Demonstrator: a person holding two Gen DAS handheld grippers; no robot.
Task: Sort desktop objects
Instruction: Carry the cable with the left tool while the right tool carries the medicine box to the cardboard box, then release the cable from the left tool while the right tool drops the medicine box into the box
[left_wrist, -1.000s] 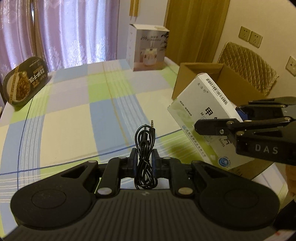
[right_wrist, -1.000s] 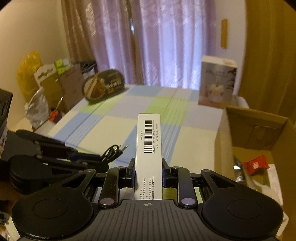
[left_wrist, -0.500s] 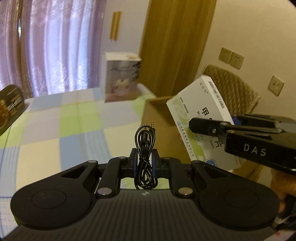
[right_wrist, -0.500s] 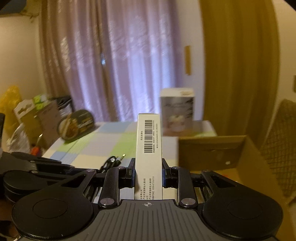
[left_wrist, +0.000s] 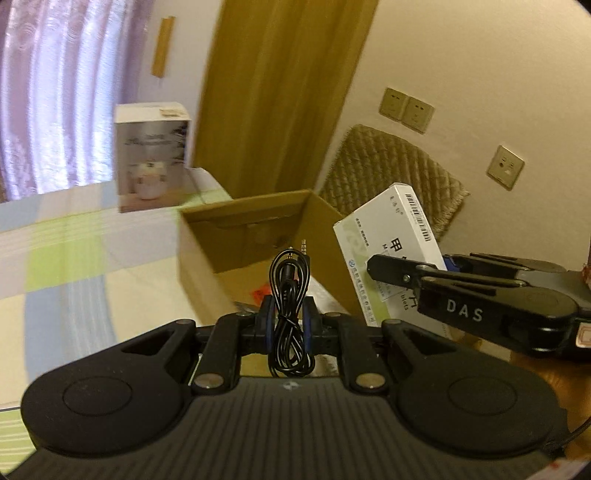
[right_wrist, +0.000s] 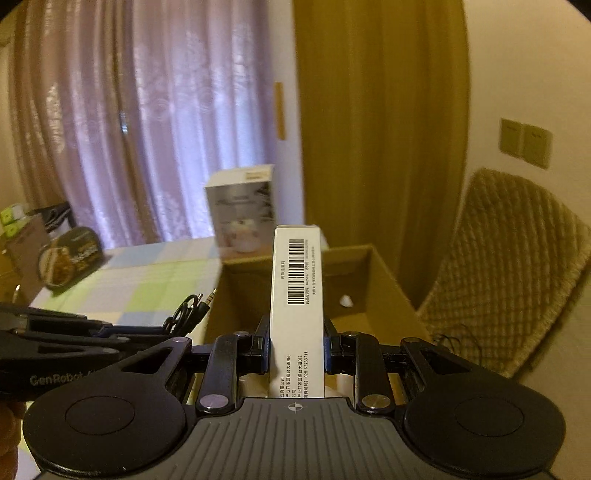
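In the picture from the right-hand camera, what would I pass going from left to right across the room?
Round food package → coiled black audio cable → tall white product box on the table → white medicine box with barcode held in the right hand-held gripper → woven chair back.

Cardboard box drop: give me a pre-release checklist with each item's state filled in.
1. Left gripper shut on cable: ok.
2. Right gripper shut on white box: ok.
3. Cardboard box open at top: ok.
4. Cable over the opening: cannot tell; it shows in front of it.
5. White box over the opening: cannot tell.
6. Room left inside: cannot tell; a red packet already lies there.
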